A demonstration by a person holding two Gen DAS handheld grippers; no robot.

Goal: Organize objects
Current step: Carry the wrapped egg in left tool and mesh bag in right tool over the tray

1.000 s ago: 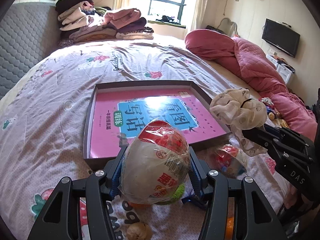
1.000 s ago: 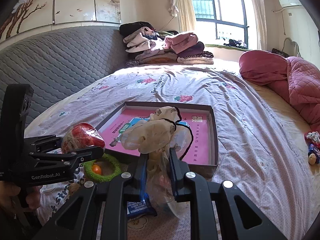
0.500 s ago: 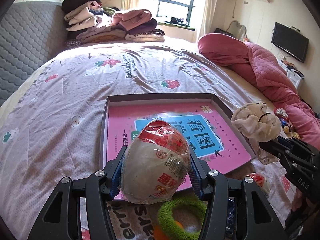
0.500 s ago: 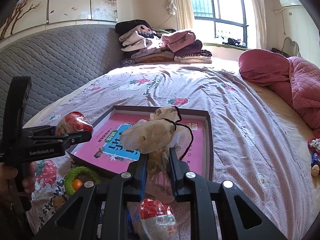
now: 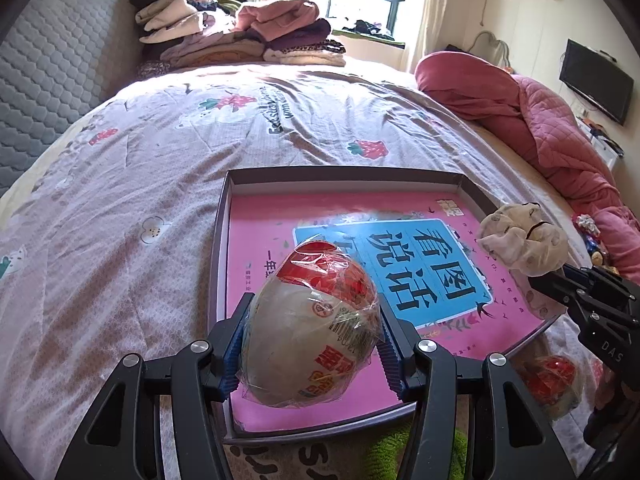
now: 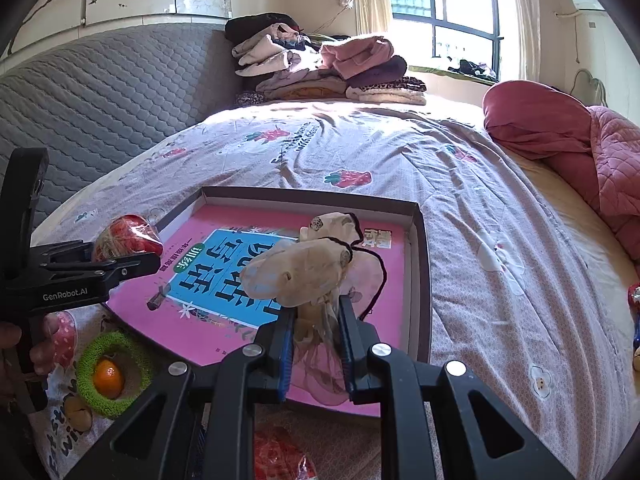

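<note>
Your left gripper (image 5: 312,340) was clamped on a round, plastic-wrapped cream-and-red snack ball (image 5: 310,322), its blue pads pressed against both sides; the ball's underside was hidden by the jaws. It hung over the near left corner of the shallow dark cardboard tray (image 5: 218,240), which lay on the bed (image 5: 120,200) with a pink workbook with a blue title panel (image 5: 400,264) inside. The ball covered part of the book's title.

Your right gripper (image 6: 316,336) was pinched shut on a crumpled beige spotted cloth with a dark cord (image 6: 304,272). The cloth bulged above the jaws, so how much of it sat between the pads could not be made out. It hovered over the tray's near right part.

Below the left gripper, a fuzzy green ring (image 6: 114,376) showed only as a sliver in the left view; the right view showed it holding a small orange fruit (image 6: 107,374), with a pale lumpy thing (image 6: 78,418) just beside it that I cannot identify. A second red-wrapped package (image 6: 280,460) lay under the right gripper, cut off by the frame edge. Your hand (image 6: 16,356) was partly visible at the left edge.
</note>
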